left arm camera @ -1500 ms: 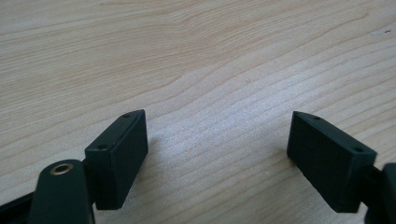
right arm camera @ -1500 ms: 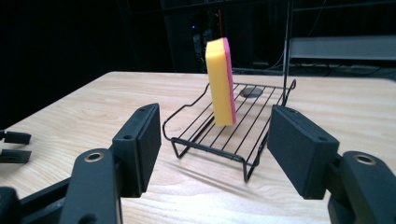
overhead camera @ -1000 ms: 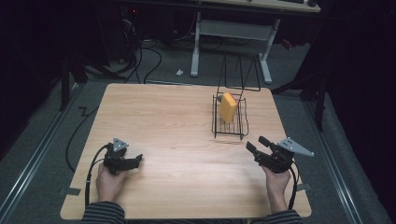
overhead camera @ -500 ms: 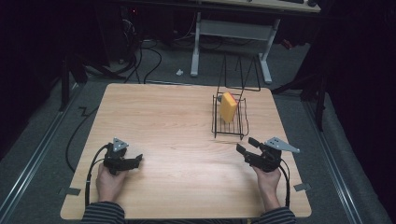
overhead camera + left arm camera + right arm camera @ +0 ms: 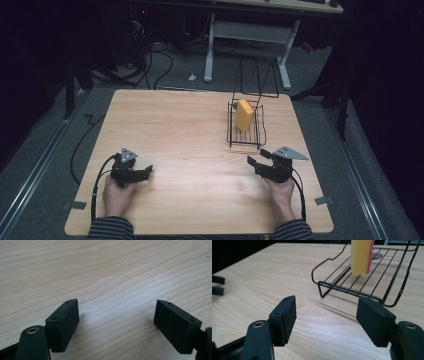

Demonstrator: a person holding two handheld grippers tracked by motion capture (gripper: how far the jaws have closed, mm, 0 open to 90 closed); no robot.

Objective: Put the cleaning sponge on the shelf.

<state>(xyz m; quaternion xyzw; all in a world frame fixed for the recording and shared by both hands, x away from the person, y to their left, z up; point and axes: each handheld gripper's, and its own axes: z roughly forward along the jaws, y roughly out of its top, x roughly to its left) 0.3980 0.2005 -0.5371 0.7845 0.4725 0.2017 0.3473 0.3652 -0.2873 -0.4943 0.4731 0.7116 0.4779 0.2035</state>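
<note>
Both grippers' jaws gape wide, empty; sponge (image 5: 361,255) top cut off in rack (image 5: 372,277).

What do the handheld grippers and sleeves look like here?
Both the left gripper and right gripper are black, with flat rectangular jaw pads, brass-coloured pivot screws, a grey three-cornered plate on top and a trailing black cable. Sleeves are dark with thin stripes.

Yellow sponge (image 5: 244,115) (pink back), black rack (image 5: 246,135).

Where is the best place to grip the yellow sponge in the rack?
Probably its top half. The sponge stands upright on edge in the wire rack, so its broad faces are free; the nearer right claw would come from above, jaws across its thin width.
</note>
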